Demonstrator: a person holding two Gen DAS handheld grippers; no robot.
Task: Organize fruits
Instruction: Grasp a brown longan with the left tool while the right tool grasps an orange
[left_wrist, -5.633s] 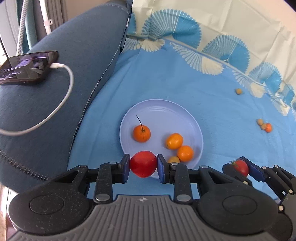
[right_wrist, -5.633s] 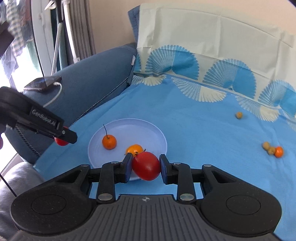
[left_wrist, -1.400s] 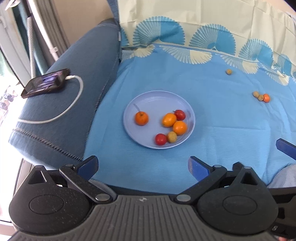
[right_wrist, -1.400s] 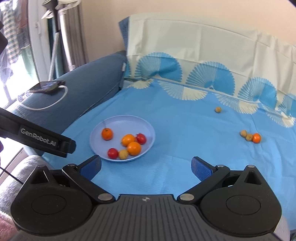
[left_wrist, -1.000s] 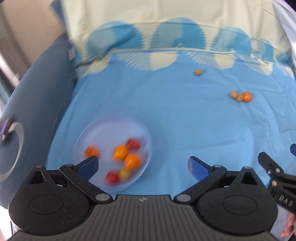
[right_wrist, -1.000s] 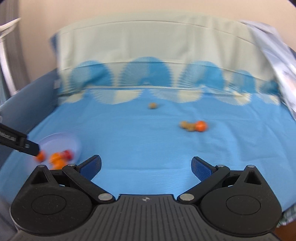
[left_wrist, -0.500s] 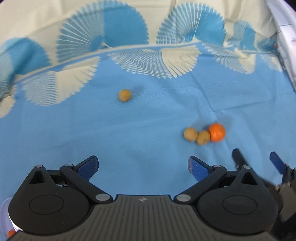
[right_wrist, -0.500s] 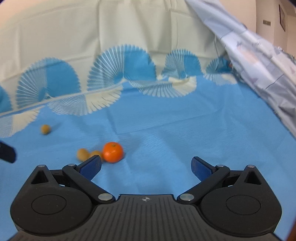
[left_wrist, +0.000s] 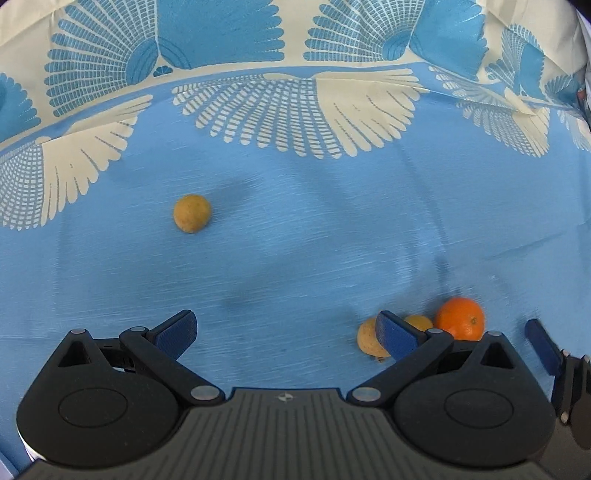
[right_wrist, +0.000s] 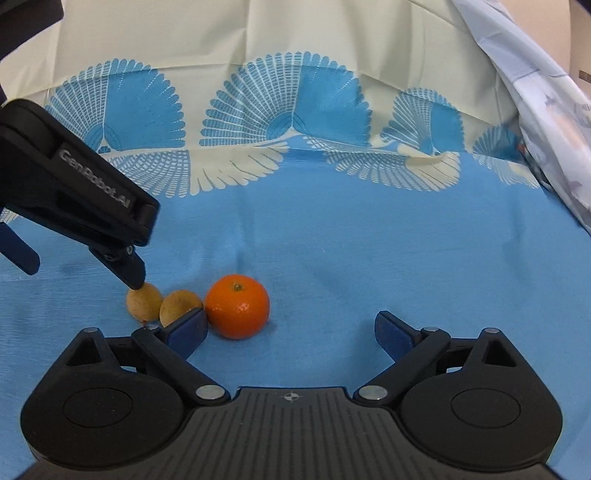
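I have swung both claws off the pale plate with its six fruits; that plate is out of both views now, and the loose fruit fills the frames, so I judge the next pickup comes from here.

My left claw stands wide open and empty. My right claw has just been closing slightly, yet is wide with nothing between its pads.

On the blue patterned bedsheet I count one round orange mandarin at lower centre, two tan-yellow small fruits touching beside it, and one lone tan-yellow fruit at centre left.
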